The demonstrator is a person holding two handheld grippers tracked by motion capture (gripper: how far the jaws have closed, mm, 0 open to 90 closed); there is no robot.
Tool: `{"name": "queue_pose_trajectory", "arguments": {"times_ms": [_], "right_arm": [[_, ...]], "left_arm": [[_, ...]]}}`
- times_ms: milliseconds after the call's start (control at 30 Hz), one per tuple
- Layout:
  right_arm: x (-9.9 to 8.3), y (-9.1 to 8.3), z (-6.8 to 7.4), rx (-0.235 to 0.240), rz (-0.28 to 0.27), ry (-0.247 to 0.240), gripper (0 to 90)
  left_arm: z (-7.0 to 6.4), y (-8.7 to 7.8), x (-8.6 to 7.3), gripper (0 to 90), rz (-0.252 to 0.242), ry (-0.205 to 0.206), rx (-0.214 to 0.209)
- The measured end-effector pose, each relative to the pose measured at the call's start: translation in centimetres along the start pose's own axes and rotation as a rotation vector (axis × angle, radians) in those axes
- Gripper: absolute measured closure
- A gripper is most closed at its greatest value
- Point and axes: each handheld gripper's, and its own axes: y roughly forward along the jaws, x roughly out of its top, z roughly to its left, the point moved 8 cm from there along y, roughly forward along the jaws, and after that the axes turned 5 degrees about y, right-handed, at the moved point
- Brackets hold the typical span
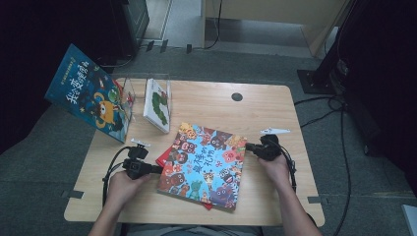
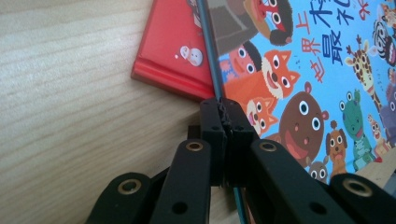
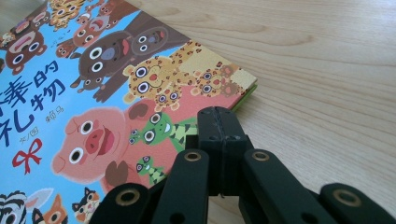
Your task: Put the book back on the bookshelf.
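Observation:
A blue picture book [image 1: 204, 164] with cartoon animals on its cover lies in the middle of the table, over a red book [image 1: 164, 156] whose corner sticks out at its left. My left gripper [image 1: 158, 169] is shut on the blue book's left edge, and the left gripper view has its jaws pressed together on that edge [image 2: 223, 112] beside the red book [image 2: 173, 46]. My right gripper [image 1: 248, 146] is shut on the book's right edge. In the right gripper view its jaws [image 3: 219, 123] meet at the rim of the cover [image 3: 93, 93].
A white book with a green caterpillar [image 1: 157, 103] stands in a clear holder [image 1: 127, 91] at the back left. A large dark blue book [image 1: 91, 91] leans off the table's left corner. A round cable hole [image 1: 237, 97] sits at the back of the wooden table [image 1: 275, 196].

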Motion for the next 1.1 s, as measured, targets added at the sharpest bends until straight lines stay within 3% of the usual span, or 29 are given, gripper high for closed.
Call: {"name": "queue_pose_trajectory", "arguments": {"times_ms": [467,800,1100], "right_arm": [[0.5,1.2,1.2,0.034,0.025,-0.033,90.0],[0.5,1.1,1.6,0.027,0.027,-0.077,90.0],[-0.2,0.5,2.4,0.048,0.03,-0.121,90.0]], "left_arm": [[0.0,-0.4,-0.7,85.6,-0.016,-0.039,0.0],[0.5,-0.8,-0.1,68.7,-0.049,-0.062,-0.001],[0.5,-0.2,0.6,52.1,-0.053,-0.042,0.003]]}}
